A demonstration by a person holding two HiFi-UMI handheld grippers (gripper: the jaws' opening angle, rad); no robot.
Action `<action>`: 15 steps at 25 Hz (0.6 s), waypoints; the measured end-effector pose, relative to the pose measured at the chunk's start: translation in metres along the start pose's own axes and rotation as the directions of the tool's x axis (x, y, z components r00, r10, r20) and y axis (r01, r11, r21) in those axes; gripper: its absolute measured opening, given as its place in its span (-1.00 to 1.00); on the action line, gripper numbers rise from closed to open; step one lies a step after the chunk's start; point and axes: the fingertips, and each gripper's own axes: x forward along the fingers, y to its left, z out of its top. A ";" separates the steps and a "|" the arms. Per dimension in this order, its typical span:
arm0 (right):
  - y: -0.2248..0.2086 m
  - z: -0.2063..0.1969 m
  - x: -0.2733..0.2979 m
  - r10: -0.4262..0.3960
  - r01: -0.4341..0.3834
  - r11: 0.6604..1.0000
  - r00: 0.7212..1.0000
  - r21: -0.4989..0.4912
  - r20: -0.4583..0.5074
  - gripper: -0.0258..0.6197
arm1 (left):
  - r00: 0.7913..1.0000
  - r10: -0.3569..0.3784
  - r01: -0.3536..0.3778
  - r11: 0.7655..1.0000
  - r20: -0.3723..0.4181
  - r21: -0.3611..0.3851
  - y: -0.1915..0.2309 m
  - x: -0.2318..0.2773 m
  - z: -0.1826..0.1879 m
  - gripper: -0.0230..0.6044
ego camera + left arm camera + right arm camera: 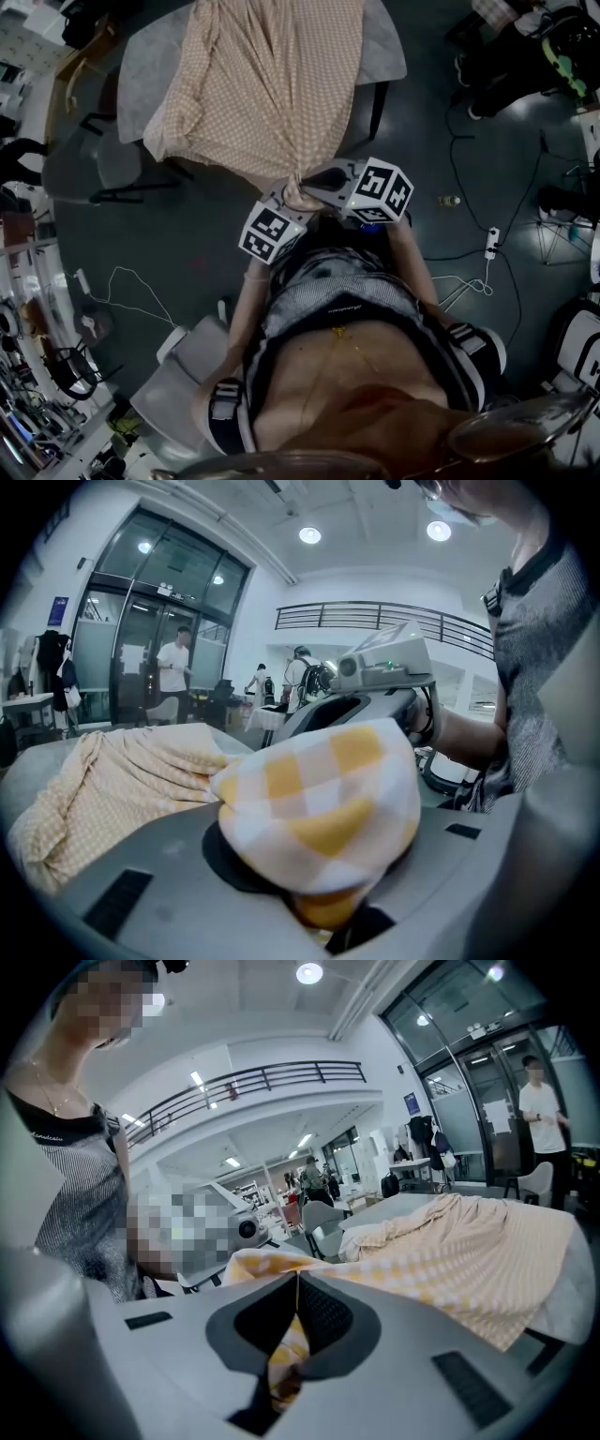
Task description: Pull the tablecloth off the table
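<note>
**Q:** What is the largest item, and how does it look?

**A:** The tablecloth (267, 84) is a soft cloth in a small yellow-and-white check, creased in long folds. It lies on the grey counter (386, 47). Just off the near end, in front of the person (342, 309), it narrows to a single gathered bunch.

**Q:** Which way does its long axis run?

**A:** The axis runs along the counter toward the person. The cloth is broad over the top and pointed at the near end, and the folds follow the same line.

**Q:** What about edges and free room?

**A:** At the left of the head view the cloth overhangs the counter's edge in a loose corner. At the right a bare strip of counter shows beside it. A chair (112, 169) stands close to the left side. Between the near end and the person the dark floor (169, 253) lies open. A white power strip (489, 242) sits on the floor to the right, well apart from the cloth.

**Q:** And the tongs?

**A:** They are side by side at the bunch. The left tongs (319, 855) are clamped on a thick wad of the tablecloth. The right tongs (296, 1279) are pinched tight on a thin fold of it.
</note>
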 end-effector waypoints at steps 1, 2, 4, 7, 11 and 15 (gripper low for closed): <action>0.003 0.002 0.003 -0.001 0.001 1.000 1.000 -0.001 -0.002 -0.72 | 1.000 0.000 0.000 1.000 0.002 0.001 0.001 -0.005 -0.001 -0.49; 0.006 0.004 0.007 -0.001 0.001 1.000 1.000 -0.003 -0.005 -0.72 | 1.000 -0.001 0.001 1.000 0.008 0.001 0.001 -0.009 -0.001 -0.49; 0.011 0.007 0.014 -0.004 0.004 1.000 1.000 -0.005 -0.007 -0.72 | 1.000 -0.002 0.002 1.000 0.030 0.004 0.002 -0.018 0.000 -0.49; 0.020 0.012 0.023 -0.012 0.012 1.000 1.000 -0.005 -0.001 -0.72 | 1.000 -0.008 0.007 1.000 0.024 0.011 0.003 -0.032 -0.004 -0.49; 0.029 0.017 0.033 -0.026 0.025 1.000 1.000 0.007 0.009 -0.72 | 1.000 -0.031 0.031 0.999 0.005 0.020 0.002 -0.046 -0.011 -0.49; 0.037 0.019 0.043 -0.040 0.040 0.999 0.999 0.018 0.012 -0.72 | 0.998 -0.059 0.059 0.998 -0.001 0.029 0.001 -0.058 -0.017 -0.49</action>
